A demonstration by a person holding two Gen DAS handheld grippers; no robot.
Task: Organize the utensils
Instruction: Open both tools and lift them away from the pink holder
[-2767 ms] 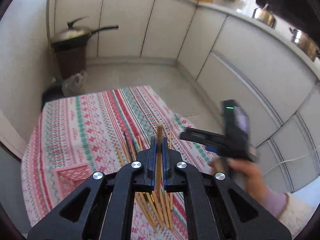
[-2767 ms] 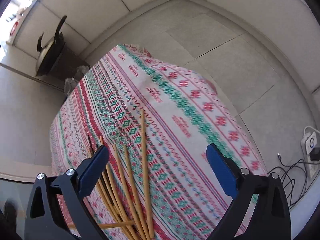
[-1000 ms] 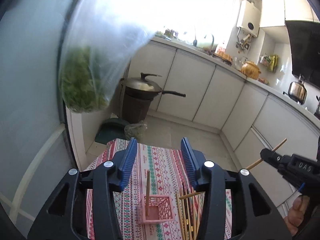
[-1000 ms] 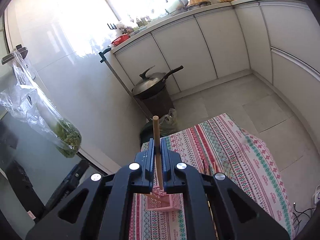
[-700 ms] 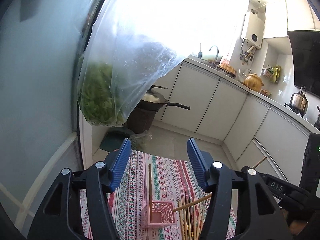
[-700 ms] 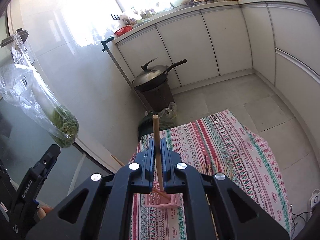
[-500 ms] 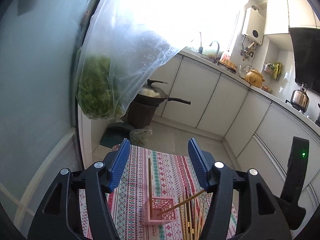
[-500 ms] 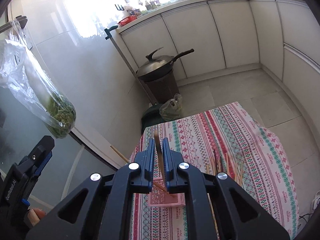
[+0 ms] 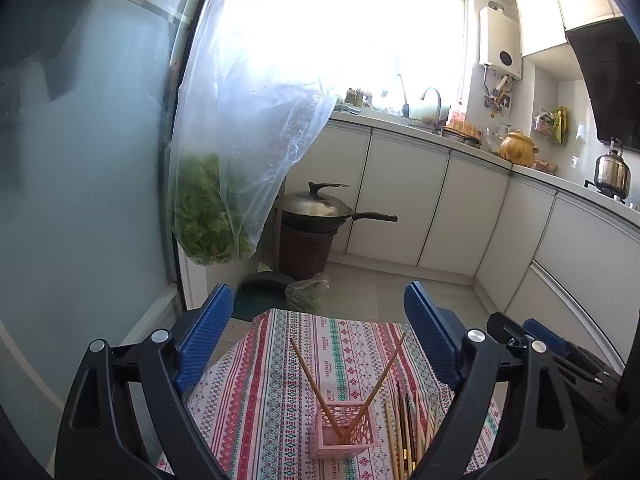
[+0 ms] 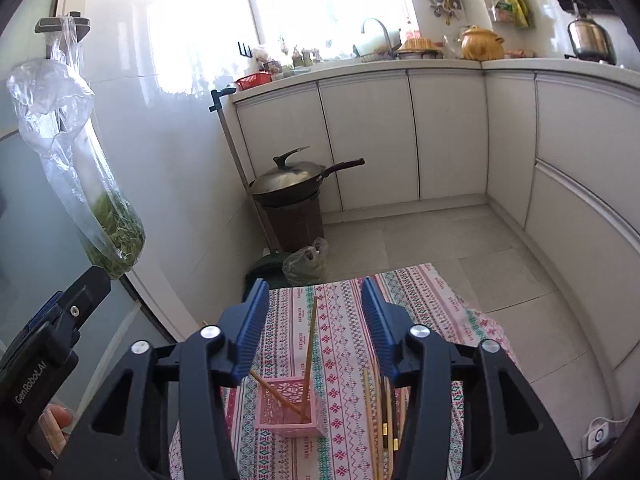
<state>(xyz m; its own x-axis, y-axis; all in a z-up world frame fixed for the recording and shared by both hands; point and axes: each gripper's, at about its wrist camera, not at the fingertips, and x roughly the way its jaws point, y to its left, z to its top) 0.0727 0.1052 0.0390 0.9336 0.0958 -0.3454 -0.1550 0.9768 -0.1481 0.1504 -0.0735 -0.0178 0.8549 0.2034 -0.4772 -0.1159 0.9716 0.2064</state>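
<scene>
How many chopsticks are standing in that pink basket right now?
2. One chopstick leans left in the pink basket, the other leans right, and they cross near the bottom. More lie on the tablecloth beside the basket, partly hidden.

Loose chopsticks (image 9: 404,428) on tablecloth (image 9: 256,400): near ends cut off by btm edge, some hidden behind gripper arm. Basket (image 10: 290,408) interior: chopstick tips obscured. Countertop items too small to ID.
</scene>
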